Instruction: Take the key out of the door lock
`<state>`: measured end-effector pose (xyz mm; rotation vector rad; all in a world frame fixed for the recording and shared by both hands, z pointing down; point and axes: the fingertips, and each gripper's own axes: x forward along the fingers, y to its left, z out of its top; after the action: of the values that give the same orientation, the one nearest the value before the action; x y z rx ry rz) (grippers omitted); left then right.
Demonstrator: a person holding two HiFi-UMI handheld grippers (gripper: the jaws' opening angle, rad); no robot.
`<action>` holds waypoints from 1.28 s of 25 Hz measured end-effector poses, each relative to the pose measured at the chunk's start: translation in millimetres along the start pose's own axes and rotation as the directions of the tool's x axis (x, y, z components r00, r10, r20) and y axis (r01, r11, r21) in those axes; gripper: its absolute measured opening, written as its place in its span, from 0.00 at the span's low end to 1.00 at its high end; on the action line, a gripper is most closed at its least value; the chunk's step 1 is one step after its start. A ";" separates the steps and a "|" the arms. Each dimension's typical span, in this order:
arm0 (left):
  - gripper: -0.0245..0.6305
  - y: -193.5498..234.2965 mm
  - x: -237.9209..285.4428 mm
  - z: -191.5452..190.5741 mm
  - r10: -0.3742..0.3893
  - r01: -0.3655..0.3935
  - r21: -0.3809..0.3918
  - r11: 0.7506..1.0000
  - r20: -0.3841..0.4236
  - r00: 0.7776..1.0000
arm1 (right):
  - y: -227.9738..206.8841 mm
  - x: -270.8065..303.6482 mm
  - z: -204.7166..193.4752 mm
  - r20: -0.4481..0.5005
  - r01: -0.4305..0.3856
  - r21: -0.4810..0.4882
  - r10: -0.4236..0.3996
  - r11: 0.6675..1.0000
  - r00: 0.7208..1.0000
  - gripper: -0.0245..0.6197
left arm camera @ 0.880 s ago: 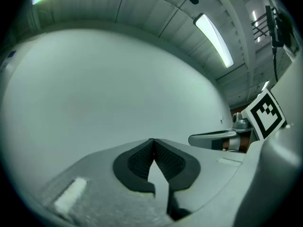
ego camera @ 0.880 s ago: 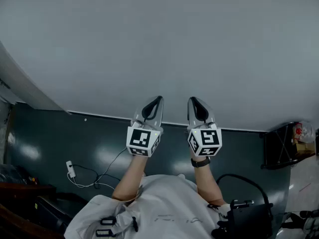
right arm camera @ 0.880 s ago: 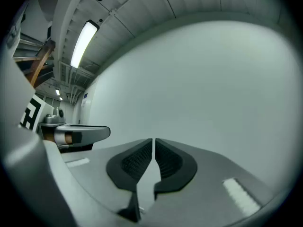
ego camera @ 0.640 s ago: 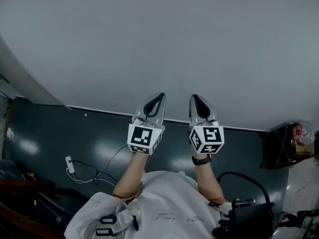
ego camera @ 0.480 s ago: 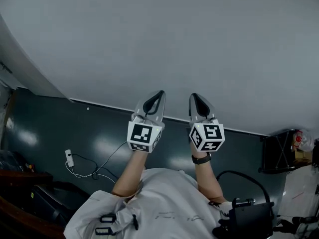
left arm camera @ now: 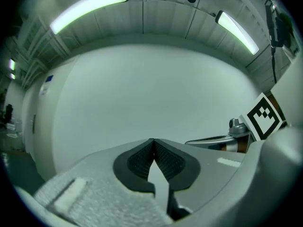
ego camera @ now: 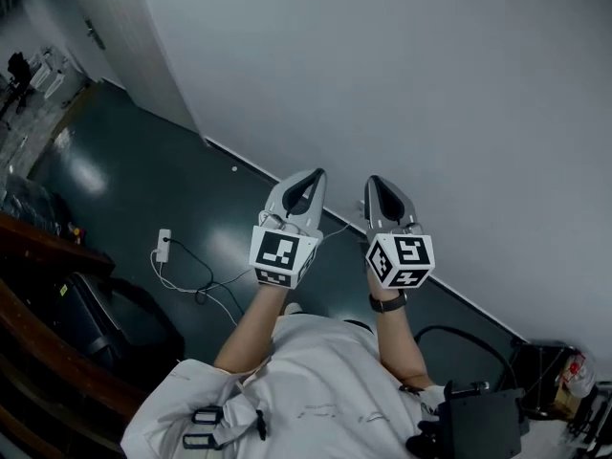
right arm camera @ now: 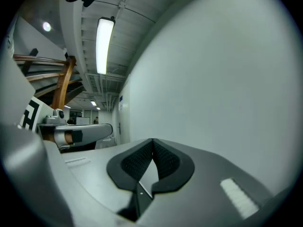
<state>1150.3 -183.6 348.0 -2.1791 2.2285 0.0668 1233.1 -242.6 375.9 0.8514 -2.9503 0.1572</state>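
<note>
A plain grey wall [ego camera: 430, 84] meets a dark glossy floor [ego camera: 115, 189], a pale door [ego camera: 134, 36] stands well off at the upper left, too small to show a key, and the left tongs [ego camera: 314, 174] and right tongs [ego camera: 374, 181], held level side by side, are each pressed together on nothing.

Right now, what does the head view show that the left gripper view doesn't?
Head view only: the dark floor, a white plug and cable on it, and the person's wristwatch. Left gripper view only: ceiling light strips, and the left gripper with pads shut together, nothing between them. Both: the plain wall and the right gripper.
</note>
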 end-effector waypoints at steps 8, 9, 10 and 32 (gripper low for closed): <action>0.04 165.5 -123.1 -9.9 0.428 -0.428 -0.015 0.904 -0.018 0.904 | 156.0 109.7 -17.3 -0.062 -0.394 -0.038 0.391 0.918 0.918 0.04; 0.04 181.2 -139.1 -10.6 0.489 -0.490 -0.016 0.872 -0.013 0.872 | 171.6 122.6 -19.4 -0.071 -0.438 -0.035 0.435 0.898 0.898 0.04; 0.04 197.0 -153.5 -11.2 0.556 -0.556 -0.019 0.831 -0.001 0.831 | 184.8 136.6 -22.5 -0.080 -0.478 -0.027 0.475 0.878 0.877 0.04; 0.04 341.6 -234.0 -8.4 0.868 -0.868 0.010 0.497 0.001 0.497 | 359.2 291.5 -36.5 -0.147 -0.874 0.084 0.874 0.478 0.464 0.04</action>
<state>814.2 57.3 372.2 -0.7730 3.0413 0.0625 796.4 -89.9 410.5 -0.7678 -2.8605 0.2472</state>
